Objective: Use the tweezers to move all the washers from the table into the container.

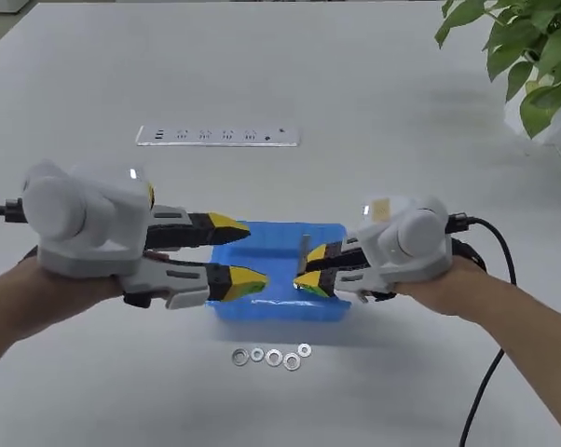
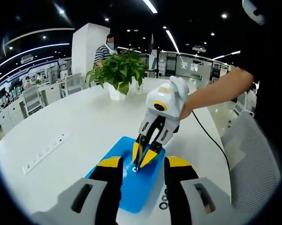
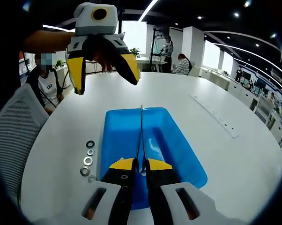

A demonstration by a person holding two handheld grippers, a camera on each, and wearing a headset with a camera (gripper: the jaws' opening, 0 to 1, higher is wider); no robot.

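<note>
Five small silver metal washers (image 1: 274, 358) lie in a loose row on the white table (image 1: 374, 102). They sit just in front of the shallow blue plastic container (image 1: 271, 309) and do not touch it. In the left gripper view a jaw partly cuts off the same row.

The thin metal tweezers (image 3: 142, 126) are pinched between the jaws of the right gripper (image 3: 141, 164), which press close together on them. The tweezers point forward over the container's floor. Their tips are too fine to show whether a washer sits between them. In the left gripper view a small ring-like spot lies on the blue floor under the tips, too small to identify.

The left gripper (image 1: 255, 251) hangs over the left part of the container with its jaws spread apart and nothing between them.

Farther back on the table lies a long white power strip (image 1: 217, 136). A green leafy plant (image 1: 527, 51) is cut off at the top right corner of the head view. A black cable (image 1: 485, 372) runs from the right gripper off the bottom edge.
</note>
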